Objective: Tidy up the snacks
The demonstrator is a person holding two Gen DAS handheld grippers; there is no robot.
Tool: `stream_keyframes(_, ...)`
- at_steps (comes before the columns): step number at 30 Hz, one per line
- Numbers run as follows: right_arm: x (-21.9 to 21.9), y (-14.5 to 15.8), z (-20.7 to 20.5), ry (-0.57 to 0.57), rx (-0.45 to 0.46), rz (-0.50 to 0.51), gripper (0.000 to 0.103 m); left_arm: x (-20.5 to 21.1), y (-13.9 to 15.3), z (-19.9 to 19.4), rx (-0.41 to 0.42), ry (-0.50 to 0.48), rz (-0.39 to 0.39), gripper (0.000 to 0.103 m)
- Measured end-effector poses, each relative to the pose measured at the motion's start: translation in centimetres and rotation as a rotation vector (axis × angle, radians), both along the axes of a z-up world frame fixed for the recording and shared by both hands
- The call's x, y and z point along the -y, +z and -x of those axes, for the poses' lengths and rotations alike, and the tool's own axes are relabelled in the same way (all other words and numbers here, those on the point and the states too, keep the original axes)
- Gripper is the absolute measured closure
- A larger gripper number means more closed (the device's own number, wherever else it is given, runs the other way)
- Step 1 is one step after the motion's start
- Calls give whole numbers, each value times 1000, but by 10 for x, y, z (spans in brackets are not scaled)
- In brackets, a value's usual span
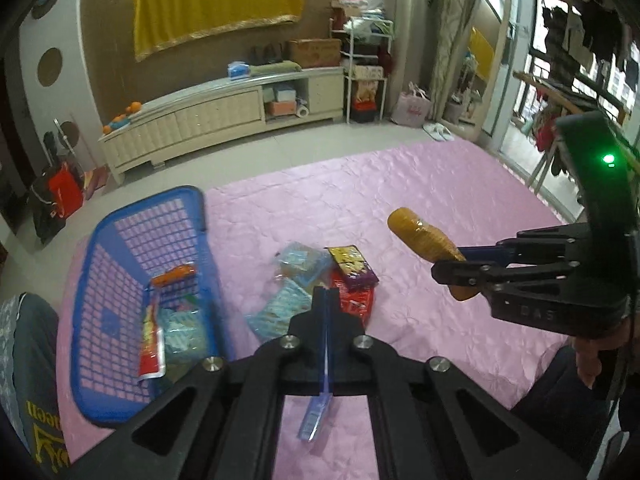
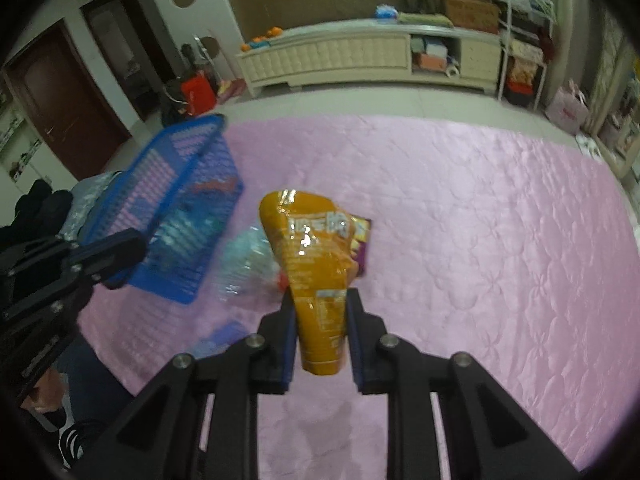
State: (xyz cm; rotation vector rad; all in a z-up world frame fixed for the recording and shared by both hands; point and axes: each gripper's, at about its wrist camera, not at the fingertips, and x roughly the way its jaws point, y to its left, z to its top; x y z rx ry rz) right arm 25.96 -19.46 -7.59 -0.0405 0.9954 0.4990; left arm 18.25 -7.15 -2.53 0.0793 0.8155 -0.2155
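My left gripper (image 1: 326, 294) is shut, with a thin blue packet (image 1: 316, 420) pinched edge-on between its pads and hanging below them. It hovers above a pile of snacks on the pink sheet (image 1: 420, 184): a purple and yellow packet (image 1: 354, 266), a red one (image 1: 356, 302) and pale blue ones (image 1: 276, 314). My right gripper (image 2: 320, 308) is shut on an orange snack bag (image 2: 308, 248), held up off the sheet to the right of the pile. The blue basket (image 1: 96, 248) stands to the left and holds an orange packet (image 1: 174, 274), a red one (image 1: 150, 344) and a pale blue one (image 1: 184, 332).
A person's knee (image 1: 28, 352) is beside the basket, and a hand (image 1: 596, 356) holds the right gripper. Beyond the sheet's far edge lies tiled floor, then a long cream cabinet (image 1: 208, 120). Another blurred blue packet (image 2: 224, 340) lies near the front.
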Motion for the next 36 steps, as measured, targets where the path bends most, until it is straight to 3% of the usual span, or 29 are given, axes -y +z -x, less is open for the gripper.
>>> stream_keyframes(6, -39, 32, 16, 70, 59, -8, 77, -44, 16, 18, 24, 48, 48, 103)
stream_keyframes(19, -140, 45, 23, 193, 74, 1, 77, -126, 35, 43, 57, 157, 34, 103)
stream_keyframes(27, -186, 40, 20, 233, 84, 39, 77, -159, 18, 28, 1, 182, 29, 103)
stream_keyframes(36, -225, 11, -2, 234, 30, 149, 77, -188, -7, 3, -44, 176, 41, 103)
